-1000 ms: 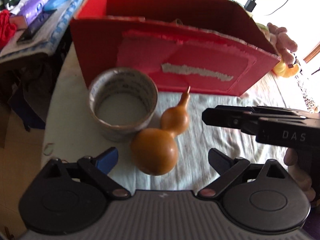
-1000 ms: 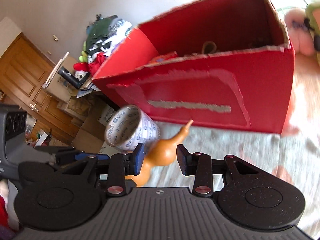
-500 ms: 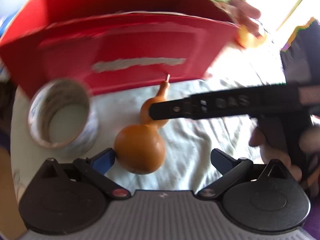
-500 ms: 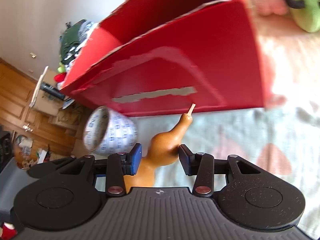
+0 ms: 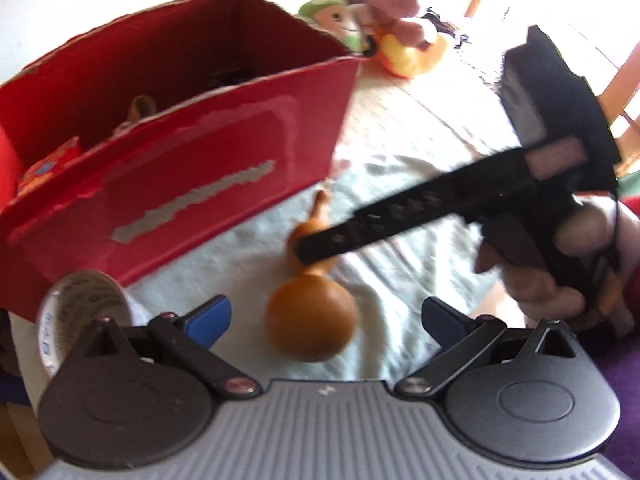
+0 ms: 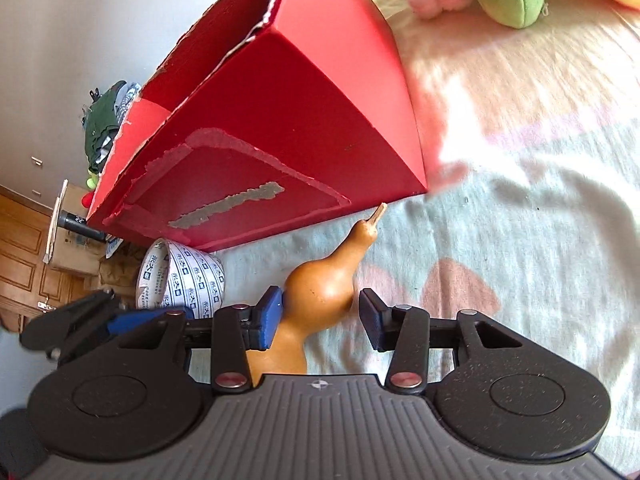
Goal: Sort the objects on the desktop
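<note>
While both grippers gape: right gripper (image 6: 320,318) straddles one gourd (image 6: 320,292); left gripper (image 5: 326,316) empty; one tape roll (image 6: 180,276).

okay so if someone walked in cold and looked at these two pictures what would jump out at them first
Probably the big red cardboard box, open on top, standing on a pale cloth. Right in front of it lies a shiny orange-brown gourd, its thin stem end pointing at the box, with the right claw open around its narrower upper bulb. A roll of printed tape sits just left of the gourd, and stuffed toys are piled past the box's far corner.
</note>
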The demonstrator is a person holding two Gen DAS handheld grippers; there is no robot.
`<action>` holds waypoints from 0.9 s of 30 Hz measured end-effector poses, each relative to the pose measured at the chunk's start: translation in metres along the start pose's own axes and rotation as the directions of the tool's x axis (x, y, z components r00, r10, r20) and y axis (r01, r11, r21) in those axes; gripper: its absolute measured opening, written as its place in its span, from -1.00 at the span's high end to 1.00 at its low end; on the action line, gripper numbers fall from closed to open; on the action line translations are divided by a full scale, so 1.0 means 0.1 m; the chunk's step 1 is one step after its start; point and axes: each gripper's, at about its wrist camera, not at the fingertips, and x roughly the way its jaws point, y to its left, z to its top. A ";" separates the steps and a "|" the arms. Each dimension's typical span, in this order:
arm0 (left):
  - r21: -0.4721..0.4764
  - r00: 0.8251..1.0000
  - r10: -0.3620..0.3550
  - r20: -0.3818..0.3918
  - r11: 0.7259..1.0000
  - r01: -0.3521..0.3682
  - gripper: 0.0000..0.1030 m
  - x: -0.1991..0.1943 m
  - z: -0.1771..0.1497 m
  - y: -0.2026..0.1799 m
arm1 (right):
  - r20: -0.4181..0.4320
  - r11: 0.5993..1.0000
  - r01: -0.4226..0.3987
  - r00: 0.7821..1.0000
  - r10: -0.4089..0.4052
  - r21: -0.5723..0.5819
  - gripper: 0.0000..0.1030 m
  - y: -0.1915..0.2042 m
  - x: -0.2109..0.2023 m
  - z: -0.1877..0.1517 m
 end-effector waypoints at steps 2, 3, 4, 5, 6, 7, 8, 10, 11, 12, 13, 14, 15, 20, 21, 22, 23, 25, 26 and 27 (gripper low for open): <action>-0.016 1.000 0.016 -0.027 1.000 -0.016 -0.89 0.11 0.05 0.03 | -0.005 1.000 -0.009 1.000 0.009 0.021 0.09 -0.03 0.00 0.00; -0.021 0.999 0.013 -0.043 1.000 -0.014 -0.75 0.18 0.07 0.04 | -0.010 0.999 -0.014 1.000 0.014 0.030 0.09 -0.03 0.02 0.02; -0.025 0.998 0.006 -0.061 1.000 -0.007 -0.66 0.23 0.09 0.05 | -0.017 0.999 -0.018 1.000 0.018 0.037 0.10 -0.04 0.03 0.02; -0.028 0.997 0.000 -0.077 1.000 -0.002 -0.50 0.28 0.10 0.04 | -0.026 0.999 -0.021 0.999 0.022 0.043 0.10 -0.05 0.04 0.03; -0.032 0.996 -0.003 -0.091 0.999 0.000 -0.33 0.33 0.11 0.04 | -0.031 0.998 -0.028 0.999 0.030 0.048 0.10 -0.05 0.05 0.03; -0.036 0.994 -0.002 -0.107 0.999 -0.002 -0.29 0.37 0.12 0.02 | -0.037 0.998 -0.037 0.999 0.039 0.055 0.10 -0.06 0.06 0.04; -0.039 0.993 -0.004 -0.120 0.999 -0.001 -0.22 0.42 0.12 0.02 | -0.040 0.997 -0.045 0.998 0.048 0.063 0.10 -0.07 0.06 0.04; -0.049 0.989 -0.025 -0.143 0.999 0.018 -0.16 0.48 0.11 0.00 | -0.051 0.995 -0.065 0.996 0.069 0.080 0.10 -0.09 0.08 0.04; -0.049 0.988 -0.036 -0.149 0.998 0.029 -0.16 0.50 0.11 -0.01 | -0.057 0.994 -0.072 0.995 0.077 0.087 0.10 -0.09 0.09 0.04; -0.042 0.988 -0.043 -0.151 0.998 0.037 -0.14 0.51 0.10 -0.04 | -0.062 0.992 -0.080 0.994 0.086 0.095 0.11 -0.11 0.09 0.04; -0.032 0.987 -0.048 -0.153 0.999 0.043 -0.13 0.51 0.10 -0.06 | -0.066 0.991 -0.088 0.993 0.095 0.104 0.12 -0.12 0.09 0.03; -0.020 0.986 -0.050 -0.156 0.999 0.048 -0.12 0.52 0.11 -0.09 | -0.068 0.989 -0.094 0.992 0.102 0.111 0.12 -0.14 0.09 0.03; -0.008 0.986 -0.046 -0.161 0.999 0.045 -0.12 0.53 0.12 -0.12 | -0.065 0.989 -0.094 0.993 0.102 0.116 0.12 -0.16 0.07 0.03; 0.048 0.985 -0.051 -0.164 0.997 0.059 -0.12 0.58 0.17 -0.24 | -0.035 0.981 -0.092 0.994 0.099 0.171 0.15 -0.26 -0.06 0.01; 0.061 0.985 -0.053 -0.165 0.996 0.064 -0.12 0.59 0.19 -0.28 | -0.027 0.979 -0.091 0.995 0.097 0.182 0.15 -0.28 -0.09 0.01; 0.075 0.985 -0.057 -0.163 0.995 0.070 -0.12 0.59 0.21 -0.31 | -0.016 0.977 -0.089 0.995 0.094 0.193 0.15 -0.29 -0.12 0.01; 0.088 0.985 -0.062 -0.161 0.993 0.077 -0.12 0.59 0.23 -0.35 | -0.004 0.975 -0.087 0.996 0.090 0.203 0.15 -0.31 -0.15 0.00; 0.116 0.985 -0.075 -0.154 0.989 0.093 -0.12 0.58 0.28 -0.44 | 0.026 0.971 -0.084 0.996 0.080 0.225 0.15 -0.35 -0.25 -0.01; 0.131 0.986 -0.081 -0.148 0.986 0.101 -0.12 0.56 0.32 -0.49 | 0.045 0.968 -0.084 0.996 0.075 0.236 0.15 -0.37 -0.32 -0.01; 0.148 0.986 -0.088 -0.140 0.983 0.109 -0.12 0.54 0.36 -0.55 | 0.066 0.966 -0.084 0.995 0.070 0.245 0.15 -0.39 -0.39 -0.01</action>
